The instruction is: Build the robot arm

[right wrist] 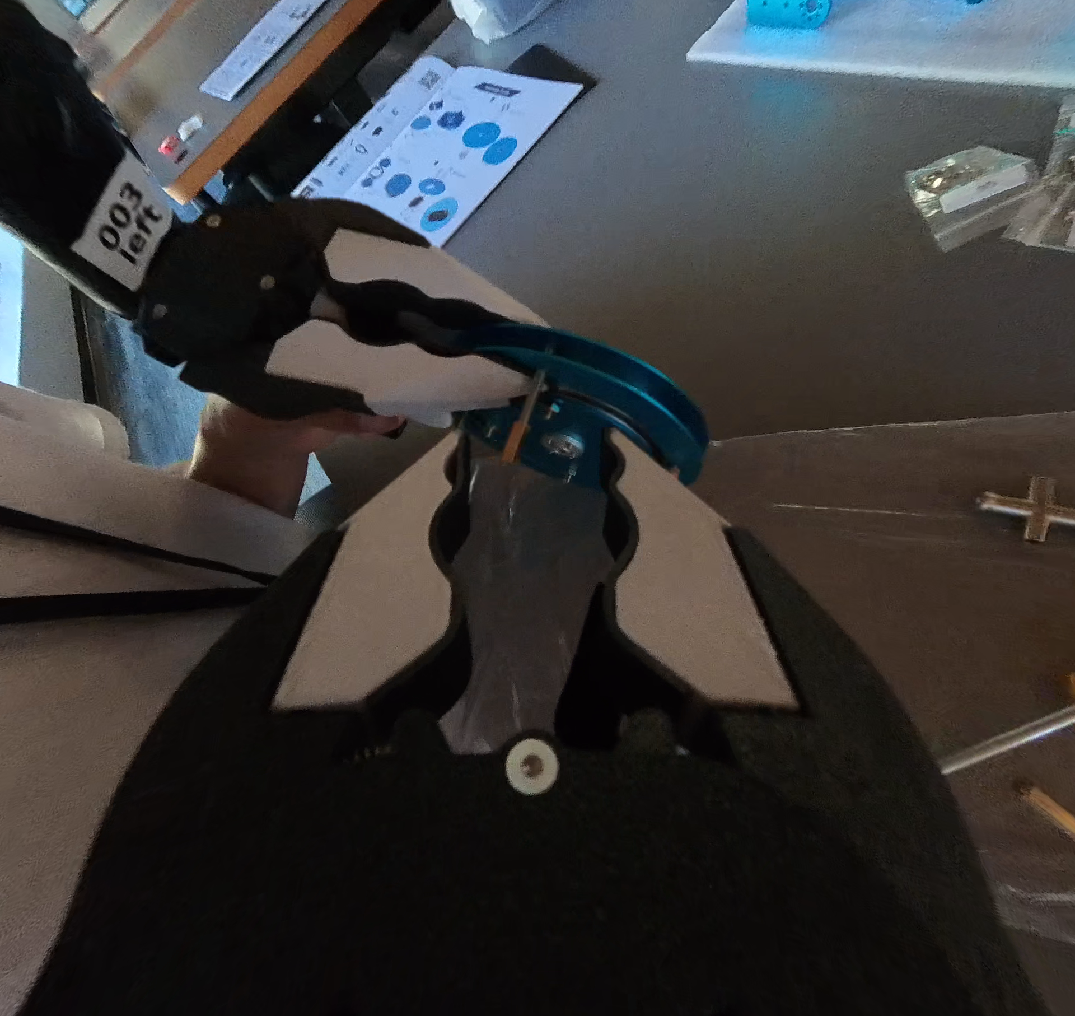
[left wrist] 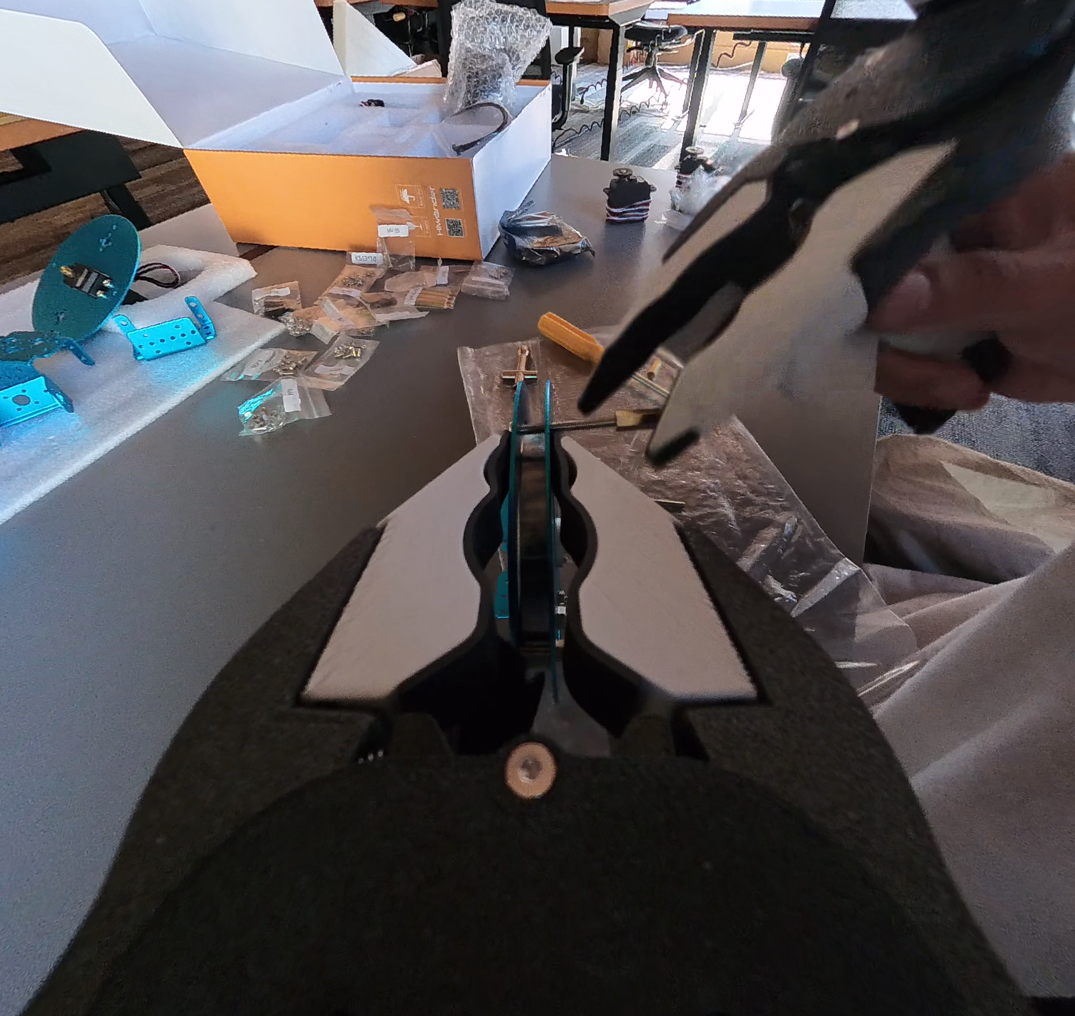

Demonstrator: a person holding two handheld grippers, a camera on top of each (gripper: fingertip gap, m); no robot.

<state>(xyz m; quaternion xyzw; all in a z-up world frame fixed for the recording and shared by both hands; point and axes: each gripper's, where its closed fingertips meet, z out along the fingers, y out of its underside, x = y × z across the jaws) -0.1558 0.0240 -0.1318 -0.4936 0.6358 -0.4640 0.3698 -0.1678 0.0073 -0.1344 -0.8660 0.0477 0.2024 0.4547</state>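
My left gripper (left wrist: 532,441) is shut on a blue disc assembly (left wrist: 547,406), two round blue plates edge-on with a black part between them. A thin rod with a brass end (left wrist: 635,417) sticks out of the assembly to the right. My right gripper (left wrist: 628,429) hangs open just right of it, its fingertips on either side of the brass end without touching. In the right wrist view my right gripper (right wrist: 538,444) is open, with the brass end (right wrist: 513,448) and the blue discs (right wrist: 651,388) at its tips. The left gripper (right wrist: 488,394) holds the discs from the left.
On the grey table (left wrist: 174,581) lie a clear plastic bag (left wrist: 727,499), an orange-handled screwdriver (left wrist: 567,336), a cross wrench (right wrist: 1038,508), bags of screws (left wrist: 326,313), an open orange and white box (left wrist: 349,196), servos (left wrist: 628,196), blue brackets on white foam (left wrist: 168,336) and a printed sheet (right wrist: 442,150). My right tips are roughly 15 cm from the cross wrench (right wrist: 1038,508). It is also in sight in the left wrist view (left wrist: 520,370).
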